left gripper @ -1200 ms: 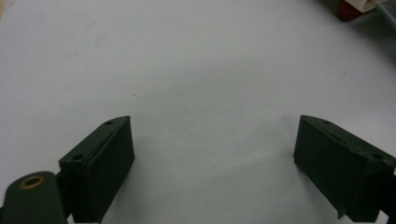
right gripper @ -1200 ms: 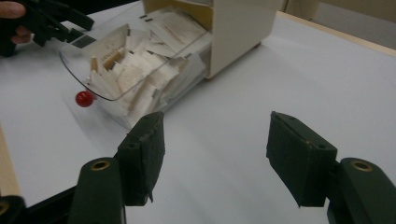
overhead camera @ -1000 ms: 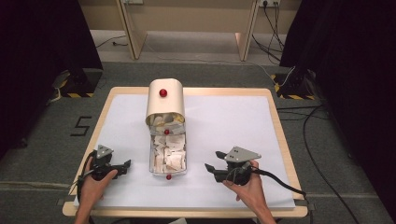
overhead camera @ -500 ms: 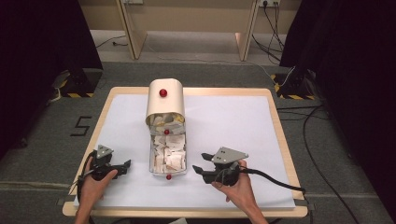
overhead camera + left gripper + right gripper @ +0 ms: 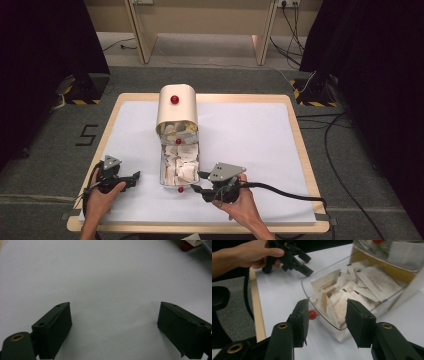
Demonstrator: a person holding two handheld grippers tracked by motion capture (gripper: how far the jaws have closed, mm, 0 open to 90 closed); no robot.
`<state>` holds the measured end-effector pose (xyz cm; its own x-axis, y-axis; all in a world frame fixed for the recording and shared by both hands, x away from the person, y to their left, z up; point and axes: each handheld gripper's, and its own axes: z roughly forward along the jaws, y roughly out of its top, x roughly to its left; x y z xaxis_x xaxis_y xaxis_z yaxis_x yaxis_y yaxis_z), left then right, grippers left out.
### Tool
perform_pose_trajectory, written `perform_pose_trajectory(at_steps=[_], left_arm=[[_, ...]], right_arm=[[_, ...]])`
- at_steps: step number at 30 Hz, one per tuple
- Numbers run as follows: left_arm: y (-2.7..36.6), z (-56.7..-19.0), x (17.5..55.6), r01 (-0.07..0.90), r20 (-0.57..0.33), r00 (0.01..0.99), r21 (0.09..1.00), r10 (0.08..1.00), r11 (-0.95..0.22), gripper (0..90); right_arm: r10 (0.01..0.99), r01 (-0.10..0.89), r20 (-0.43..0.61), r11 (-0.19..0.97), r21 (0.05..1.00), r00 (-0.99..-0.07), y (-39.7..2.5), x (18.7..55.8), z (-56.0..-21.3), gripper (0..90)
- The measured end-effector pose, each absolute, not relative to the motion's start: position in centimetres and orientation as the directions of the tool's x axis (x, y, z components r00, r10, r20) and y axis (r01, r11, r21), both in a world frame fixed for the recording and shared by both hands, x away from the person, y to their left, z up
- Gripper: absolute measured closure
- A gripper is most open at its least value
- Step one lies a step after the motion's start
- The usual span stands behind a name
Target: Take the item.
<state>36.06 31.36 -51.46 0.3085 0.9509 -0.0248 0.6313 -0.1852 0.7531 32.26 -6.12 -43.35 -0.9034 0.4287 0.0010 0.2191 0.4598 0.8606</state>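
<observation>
Landmark: the clear tray point(image 5: 165, 172) of paper packets point(image 5: 181, 161), pulled out of a cream box point(image 5: 176, 109) near the middle of the counter point(image 5: 250, 135).
Tray: it lies on the white sheet covering the counter, its far end under the open box front, its near end toward the person.
Tray front: a small red knob point(image 5: 180, 189) sits on the near wall; in the right gripper view this knob point(image 5: 312, 314) shows low beside the tray corner.
Box: a red knob point(image 5: 174, 99) sits on its top, and more packets show inside its opening.
Right gripper point(image 5: 198, 182): just beside the tray's near right corner, pointing at it; in its own view its jaws point(image 5: 325, 317) are spread apart with the tray corner between them, gripping nothing.
Left gripper point(image 5: 131, 178): left of the tray, near but apart from it, held in the left hand point(image 5: 102, 196).
Left jaws: spread wide over bare white sheet, empty.
Right hand point(image 5: 240, 202): wrapped around the right gripper, near the counter's front edge.
</observation>
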Motion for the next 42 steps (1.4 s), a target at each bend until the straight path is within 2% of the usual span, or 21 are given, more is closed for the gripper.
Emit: perform_pose_trajectory(at_steps=[7, 11, 17, 32, 38, 42], left_arm=[[31.4, -51.5, 36.1, 0.631, -0.025, 0.308, 0.753, 0.951, -0.185, 11.3], [31.4, -51.5, 36.1, 0.631, -0.024, 0.308, 0.753, 0.951, -0.185, 11.3], [31.4, -51.4, 36.1, 0.633, -0.022, 0.310, 0.751, 0.950, -0.189, 11.3], [31.4, -51.4, 36.1, 0.632, -0.021, 0.310, 0.751, 0.950, -0.190, 11.3], [31.4, -51.4, 36.1, 0.632, -0.022, 0.310, 0.751, 0.950, -0.189, 11.3], [31.4, -51.4, 36.1, 0.632, -0.022, 0.311, 0.751, 0.950, -0.189, 11.3]], right_arm=[[0.407, 0.223, 0.031, 0.433, 0.873, -0.913, -5.1, 32.8, -43.8, 62.9], [0.409, 0.233, 0.043, 0.428, 0.874, -0.912, -4.7, 33.3, -44.2, 64.5], [0.413, 0.214, 0.001, 0.470, 0.856, -0.911, -3.6, 33.8, -44.7, 64.6], [0.447, 0.264, 0.009, 0.512, 0.818, -0.895, -2.9, 35.0, -46.0, 71.2], [0.455, 0.258, -0.007, 0.518, 0.816, -0.891, -2.9, 35.1, -46.2, 84.0], [0.457, 0.238, -0.025, 0.510, 0.827, -0.889, -3.1, 35.1, -45.8, 87.7]])
